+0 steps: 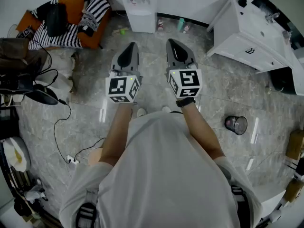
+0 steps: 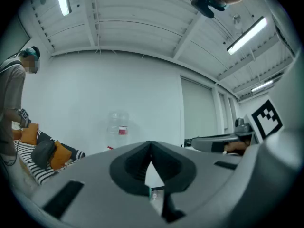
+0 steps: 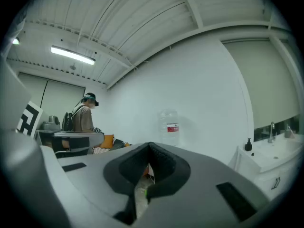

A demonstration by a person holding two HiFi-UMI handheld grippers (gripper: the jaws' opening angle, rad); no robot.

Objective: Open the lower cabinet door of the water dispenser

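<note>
approach step, we reckon. left gripper [image 1: 131, 46] and right gripper [image 1: 171, 42] jaws pressed together, empty. water dispenser [image 1: 138, 7] at far edge of floor [image 1: 154, 77], well ahead. next we close in, drop low, part jaws for lower door.

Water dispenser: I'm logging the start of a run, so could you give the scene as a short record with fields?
water dispenser: at the far wall, ahead of both grippers, untouched
left gripper: shut, empty, level
right gripper: shut, empty, level
sofa: left of the dispenser
sink unit: right of it
</note>
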